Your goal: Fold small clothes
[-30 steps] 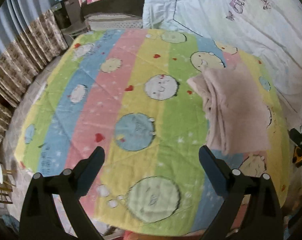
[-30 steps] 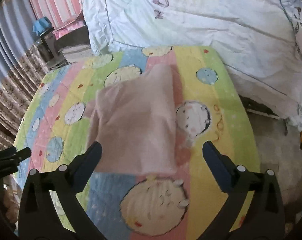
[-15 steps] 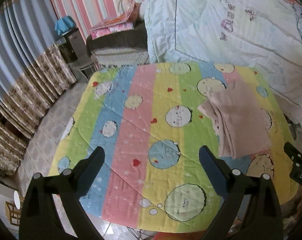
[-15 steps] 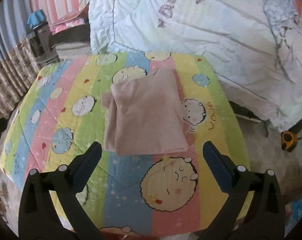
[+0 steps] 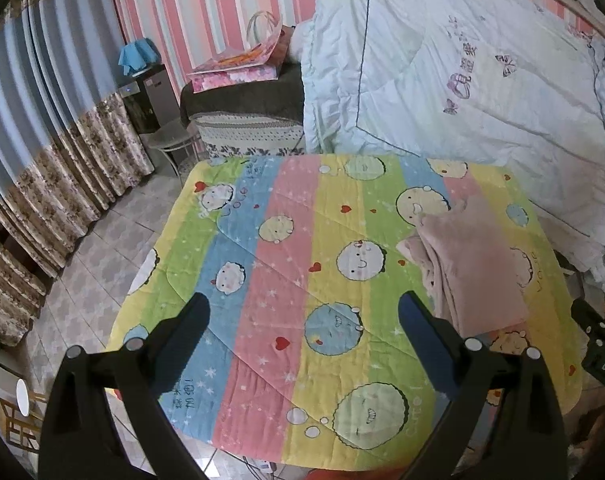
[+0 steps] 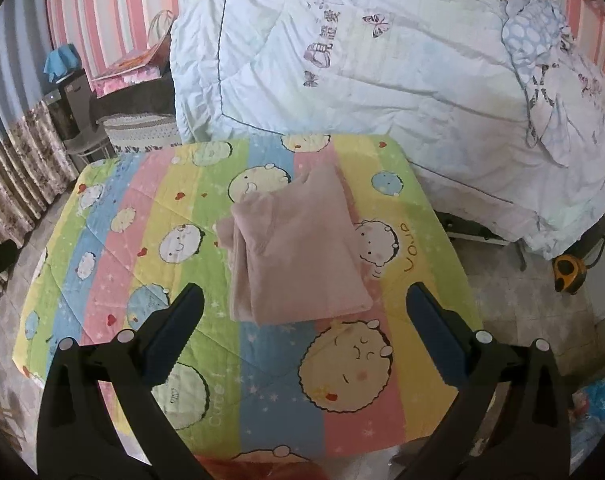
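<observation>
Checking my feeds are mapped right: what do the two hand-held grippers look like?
Both look alike. The left hand-held gripper and the right hand-held gripper each have black plastic arms with round silver rivets and dark blue finger pads. No cables, hands or sleeves are visible.

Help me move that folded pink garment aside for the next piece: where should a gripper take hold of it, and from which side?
Take the folded pink garment at its near edge, where the layers stack flush. The open right gripper hangs just in front of that edge, so coming in low from the near side looks easiest. The left side shows loose, staggered layers that would likely splay, and the far end narrows unevenly.
</observation>
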Action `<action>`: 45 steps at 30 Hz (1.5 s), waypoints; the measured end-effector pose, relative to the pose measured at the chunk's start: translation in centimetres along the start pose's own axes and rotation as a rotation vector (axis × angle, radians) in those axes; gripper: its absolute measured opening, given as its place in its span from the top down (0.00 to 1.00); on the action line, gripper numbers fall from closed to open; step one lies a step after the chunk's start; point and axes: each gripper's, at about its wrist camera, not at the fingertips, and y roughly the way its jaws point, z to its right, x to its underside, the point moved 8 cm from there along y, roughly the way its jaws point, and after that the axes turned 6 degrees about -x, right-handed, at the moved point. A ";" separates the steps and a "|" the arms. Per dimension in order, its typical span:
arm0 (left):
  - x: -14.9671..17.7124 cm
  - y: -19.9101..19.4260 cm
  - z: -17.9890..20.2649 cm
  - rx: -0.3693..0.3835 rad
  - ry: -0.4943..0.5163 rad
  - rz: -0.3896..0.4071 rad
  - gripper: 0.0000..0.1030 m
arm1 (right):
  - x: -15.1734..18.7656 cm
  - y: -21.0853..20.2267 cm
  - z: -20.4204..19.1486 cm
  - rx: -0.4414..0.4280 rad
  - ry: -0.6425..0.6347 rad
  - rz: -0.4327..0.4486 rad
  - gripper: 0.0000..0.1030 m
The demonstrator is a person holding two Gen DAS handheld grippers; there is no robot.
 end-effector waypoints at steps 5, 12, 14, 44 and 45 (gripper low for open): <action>0.2 0.2 0.2 0.028 -0.002 -0.026 0.07 | 0.0 -0.4 -0.5 -0.002 -0.002 -0.006 0.03; 0.1 0.2 0.2 0.038 -0.012 -0.037 0.07 | -0.4 -0.7 -1.0 -0.009 -0.010 0.005 0.03; 0.1 0.2 0.2 0.042 -0.012 -0.038 0.07 | -0.4 -0.7 -1.0 -0.007 -0.010 0.006 0.03; -0.8 0.2 0.5 0.049 -0.007 -0.034 0.07 | 0.0 0.3 -1.4 0.004 -0.025 -0.014 0.03; -0.8 0.2 0.5 0.047 -0.011 -0.036 0.07 | 0.0 0.3 -1.4 0.006 -0.025 -0.013 0.03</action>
